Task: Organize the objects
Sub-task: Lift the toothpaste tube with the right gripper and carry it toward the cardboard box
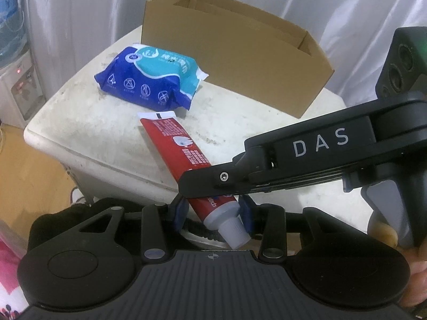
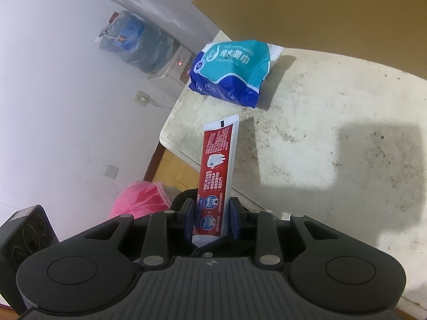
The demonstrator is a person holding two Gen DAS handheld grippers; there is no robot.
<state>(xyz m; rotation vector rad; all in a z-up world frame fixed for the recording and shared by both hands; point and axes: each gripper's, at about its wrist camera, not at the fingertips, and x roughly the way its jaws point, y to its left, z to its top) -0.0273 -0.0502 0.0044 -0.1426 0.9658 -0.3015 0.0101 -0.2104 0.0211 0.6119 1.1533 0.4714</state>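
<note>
Both the left gripper [image 1: 213, 212] and right gripper [image 2: 212, 220] sit narrowly closed around the toothpaste tube [image 1: 184, 157], whose cap end is hidden behind the right gripper's body in its own view

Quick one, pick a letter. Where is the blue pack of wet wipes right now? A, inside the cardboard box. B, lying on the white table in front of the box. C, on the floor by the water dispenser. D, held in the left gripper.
B: the wet wipes pack lies on the white table, just in front of the cardboard box.
</note>
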